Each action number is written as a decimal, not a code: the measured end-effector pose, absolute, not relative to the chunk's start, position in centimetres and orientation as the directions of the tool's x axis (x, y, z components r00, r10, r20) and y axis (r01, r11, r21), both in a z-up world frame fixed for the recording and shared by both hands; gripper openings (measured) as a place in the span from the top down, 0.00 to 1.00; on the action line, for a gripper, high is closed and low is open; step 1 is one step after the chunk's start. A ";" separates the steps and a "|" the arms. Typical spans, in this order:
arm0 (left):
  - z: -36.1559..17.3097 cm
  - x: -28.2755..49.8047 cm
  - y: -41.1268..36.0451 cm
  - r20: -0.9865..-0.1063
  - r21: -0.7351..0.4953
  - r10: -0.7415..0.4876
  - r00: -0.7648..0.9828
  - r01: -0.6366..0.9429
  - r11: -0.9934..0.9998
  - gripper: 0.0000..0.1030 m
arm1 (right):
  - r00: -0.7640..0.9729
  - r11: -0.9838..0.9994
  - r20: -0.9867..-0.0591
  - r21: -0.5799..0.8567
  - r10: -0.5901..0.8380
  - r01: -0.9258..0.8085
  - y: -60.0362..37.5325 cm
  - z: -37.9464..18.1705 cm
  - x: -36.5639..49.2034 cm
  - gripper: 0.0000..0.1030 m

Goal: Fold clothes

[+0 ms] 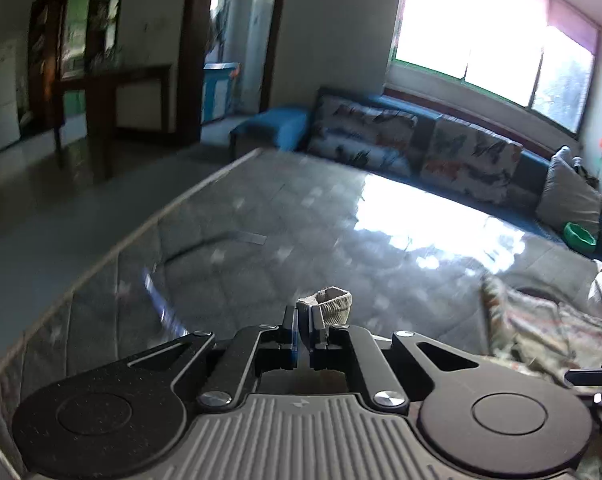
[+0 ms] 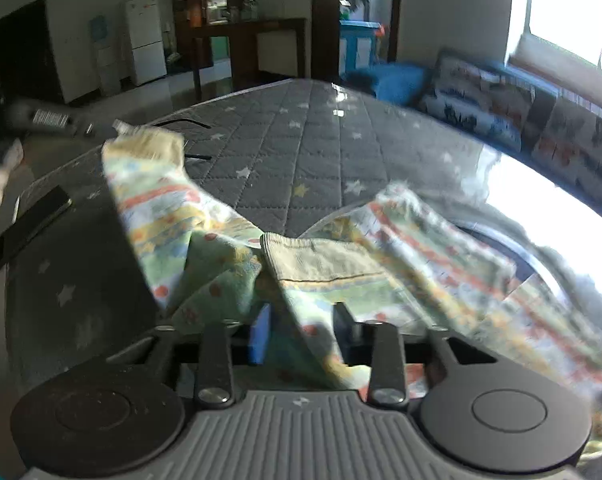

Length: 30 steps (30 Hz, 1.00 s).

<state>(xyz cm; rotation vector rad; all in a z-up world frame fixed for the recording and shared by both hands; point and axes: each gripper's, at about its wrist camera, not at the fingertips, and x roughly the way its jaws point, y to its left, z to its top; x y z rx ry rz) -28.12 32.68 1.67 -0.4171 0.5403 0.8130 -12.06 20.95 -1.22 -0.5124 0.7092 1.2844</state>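
Left gripper (image 1: 304, 320) has its fingers pinched tight on a ribbed beige cuff (image 1: 333, 308) of the pastel striped, printed cotton garment (image 2: 341, 248), held up over the grey quilted mattress w/ white stars (image 2: 301, 140). In the left view the rest of the cloth lies bunched at the right edge. Right gripper (image 2: 301, 332) has its fingers apart, w/ a fold of the same garment draped through the gap btw them; can't tell if the pads actually touch it. The garment's sleeve is lifted at the left, body spread on the mattress. Black phone (image 2: 25, 224) lies near the mattress's left edge, butterfly-print sofa cushions (image 1: 413, 140) sit behind under the window
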 end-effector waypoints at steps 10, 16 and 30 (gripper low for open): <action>0.6 -29.8 32.9 -0.622 -0.127 0.586 0.519 -0.805 0.579 0.95 | 0.206 0.349 -0.652 0.097 0.730 -0.932 16.6 1.1 -10.5 0.98; 0.3 -30.0 32.7 -0.630 -0.105 0.589 0.506 -0.807 0.581 0.95 | 0.261 0.365 -0.625 0.041 0.736 -0.930 14.1 2.7 -10.1 0.92; 0.5 -32.2 31.9 -0.633 -0.099 0.621 0.462 -0.844 0.528 0.95 | 0.145 0.275 -0.661 0.095 0.736 -0.957 23.1 -0.9 -12.0 0.61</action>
